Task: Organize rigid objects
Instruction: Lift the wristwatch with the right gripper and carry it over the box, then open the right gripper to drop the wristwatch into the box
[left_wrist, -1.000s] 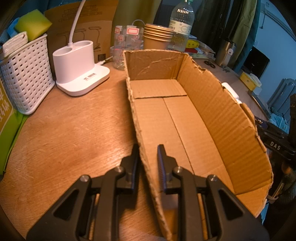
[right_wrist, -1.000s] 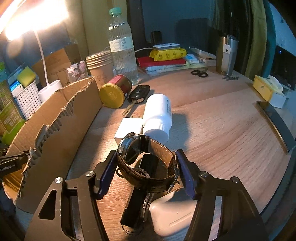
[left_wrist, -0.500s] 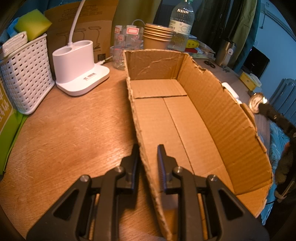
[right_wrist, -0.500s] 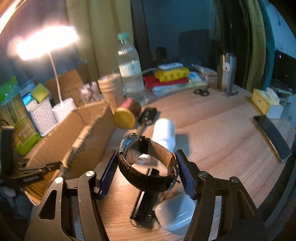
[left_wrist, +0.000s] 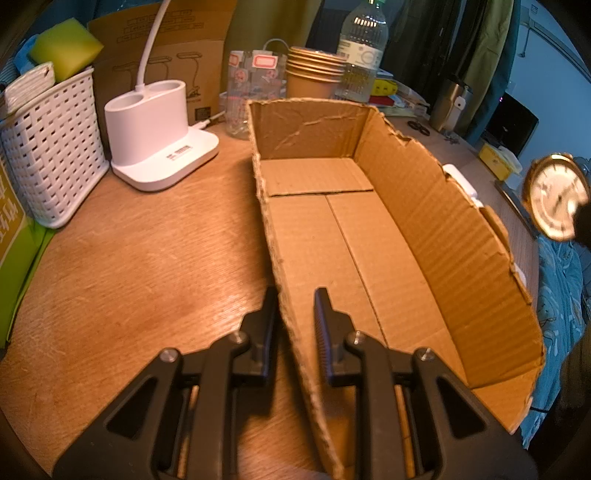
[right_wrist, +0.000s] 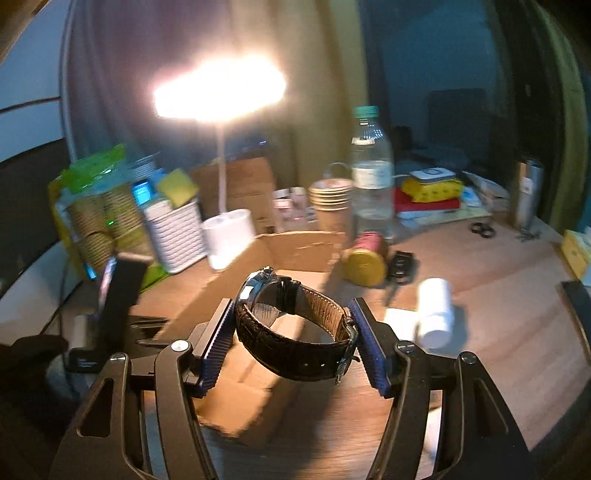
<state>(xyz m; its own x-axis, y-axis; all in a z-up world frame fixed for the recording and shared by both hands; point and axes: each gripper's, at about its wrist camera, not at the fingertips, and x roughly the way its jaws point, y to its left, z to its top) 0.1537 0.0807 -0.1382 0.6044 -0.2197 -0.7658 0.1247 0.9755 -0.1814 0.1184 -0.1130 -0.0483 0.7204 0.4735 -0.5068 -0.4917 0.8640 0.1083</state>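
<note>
**Wristwatch Held Above Open Carton**

A wristwatch (right_wrist: 295, 325) is seen clamped by its dark brown leather strap between the blue pads of the right gripper (right_wrist: 293, 343), jaws about half open, above the cardboard box (right_wrist: 258, 332). Only the left wrist view shows the gold-rimmed pale dial (left_wrist: 554, 197), at the far right beyond the box wall. There the left gripper (left_wrist: 295, 321) is nearly closed, pinching the near wall of the box (left_wrist: 369, 251), whose floor is bare.

A dark leather-strapped wristwatch (right_wrist: 295, 328), buckled into a loop, hangs above the empty, torn-edged cardboard box (left_wrist: 461, 236).
</note>
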